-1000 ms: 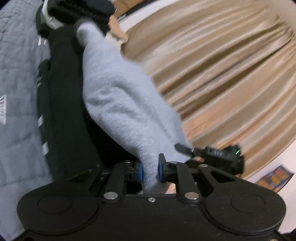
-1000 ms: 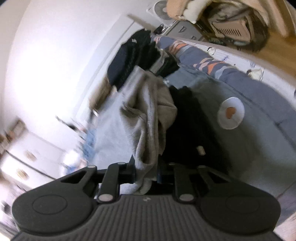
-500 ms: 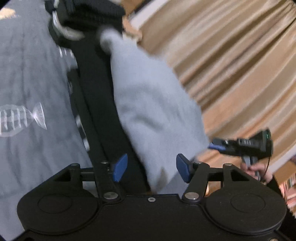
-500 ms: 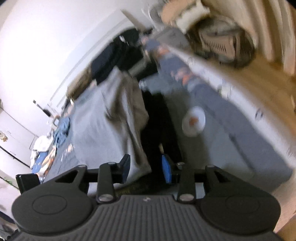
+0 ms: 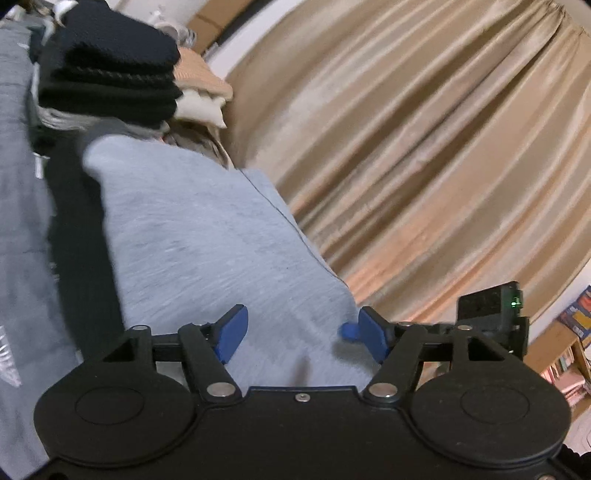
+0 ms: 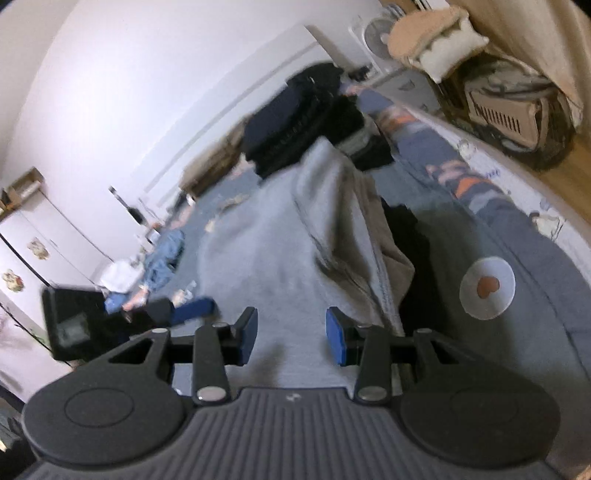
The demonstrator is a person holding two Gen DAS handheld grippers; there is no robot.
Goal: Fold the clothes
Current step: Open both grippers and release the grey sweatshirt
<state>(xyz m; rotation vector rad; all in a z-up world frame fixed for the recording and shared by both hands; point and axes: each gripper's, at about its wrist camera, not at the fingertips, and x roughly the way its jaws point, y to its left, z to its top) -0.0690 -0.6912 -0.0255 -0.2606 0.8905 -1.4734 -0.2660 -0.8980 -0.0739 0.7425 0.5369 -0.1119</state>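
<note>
Both handheld two-finger grippers, left gripper (image 5: 299, 334) and right gripper (image 6: 291, 336), blue pads just spread apart and clear of the soft pale grey fleece garment (image 5: 207, 236), apparently released to lie folded over black clothing (image 5: 79, 240) on the grey bedspread (image 6: 524, 332).

Bedroom interior: curtained side, white walls, wood floor.
Pleated tan curtain (image 5: 424, 155) fills one side; a bookshelf (image 5: 569, 354) stands at its lower end. White wall (image 6: 129, 92) adjoins a white cabinet (image 6: 40, 243). A fan (image 6: 376, 33) stands in the far corner, with wood floor (image 6: 576, 162) beside the bed's (image 6: 535, 332) edge.
</note>
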